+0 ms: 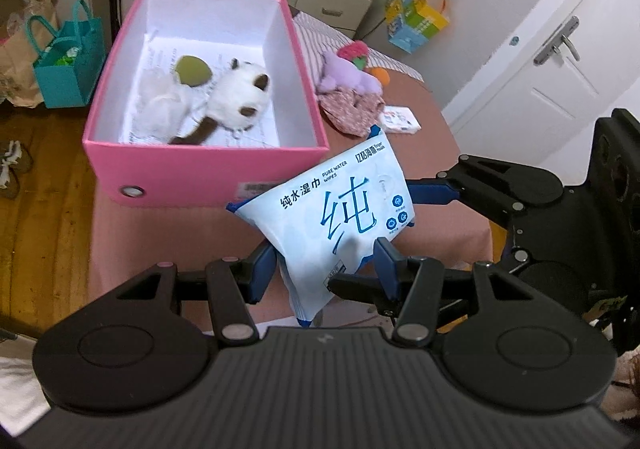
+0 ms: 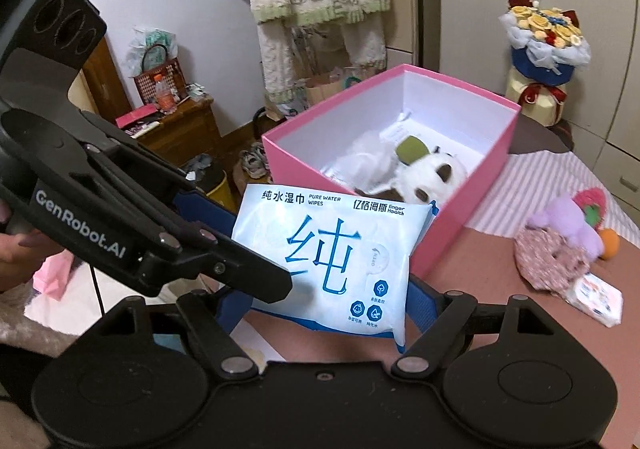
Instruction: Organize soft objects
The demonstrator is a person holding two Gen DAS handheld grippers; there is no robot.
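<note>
White-and-blue plastic film, glossy and slightly crumpled, wraps the soft pack of wet wipes (image 1: 340, 209), printed with a big blue Chinese character and the words PURE WATER WIPES. It hangs in the air above the brown worktop (image 1: 168, 233), just in front of the near corner of the pink box (image 1: 200, 169). The left hand-held gripper (image 1: 326, 263) is clamped on the pack's lower end, its blue pads pressing in from both sides. The right hand-held gripper (image 2: 320, 313) has the pack between its blue fingers, but whether they press on it I cannot tell. Inside the white-lined cardboard box lie a fluffy white and brown plush animal (image 1: 240, 101), an olive-green round thing (image 1: 192, 71) and printed paper. Beyond the box, on the worktop, sit a purple plush toy (image 1: 348, 77), a floral cloth (image 1: 352, 109) and a small white tissue packet (image 1: 400, 119). A teal bag (image 1: 68, 61) stands on the wooden floor.
</note>
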